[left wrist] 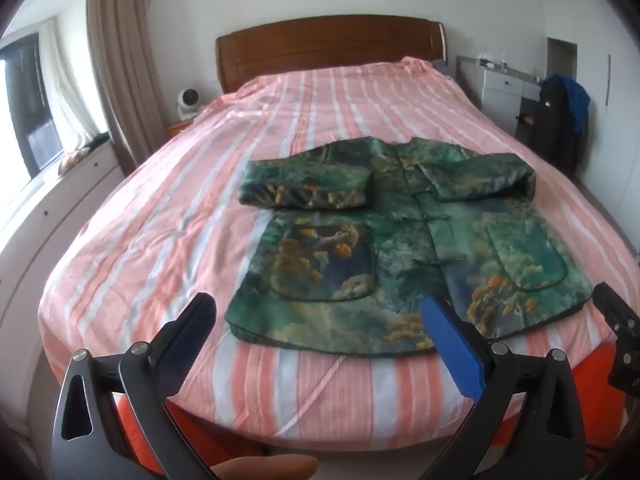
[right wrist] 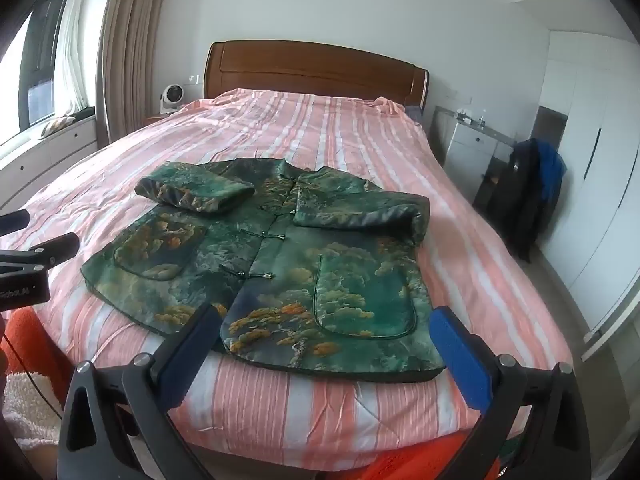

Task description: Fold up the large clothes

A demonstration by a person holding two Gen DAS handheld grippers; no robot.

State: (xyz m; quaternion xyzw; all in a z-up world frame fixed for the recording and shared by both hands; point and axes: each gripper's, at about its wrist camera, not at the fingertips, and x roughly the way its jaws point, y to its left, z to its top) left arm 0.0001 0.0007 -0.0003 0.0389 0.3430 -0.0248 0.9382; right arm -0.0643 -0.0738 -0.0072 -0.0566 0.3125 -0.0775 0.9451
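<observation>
A green patterned jacket point(left wrist: 400, 240) lies flat, front up, on the pink striped bed point(left wrist: 160, 220), near its foot. Both sleeves are folded in across the chest. It also shows in the right wrist view point(right wrist: 288, 264). My left gripper point(left wrist: 320, 312) is open and empty, held just before the jacket's bottom hem. My right gripper point(right wrist: 324, 320) is open and empty, over the hem on the right pocket side. The right gripper's body shows at the right edge of the left wrist view point(left wrist: 620, 332). The left gripper shows at the left edge of the right wrist view point(right wrist: 36, 256).
A wooden headboard point(left wrist: 328, 48) stands at the far end. A small white fan point(left wrist: 187, 103) sits on the left nightstand. Dark and blue clothes point(left wrist: 560, 120) hang by a white cabinet on the right. Curtains and a window are on the left. An orange base point(right wrist: 400, 460) shows under the bed's foot.
</observation>
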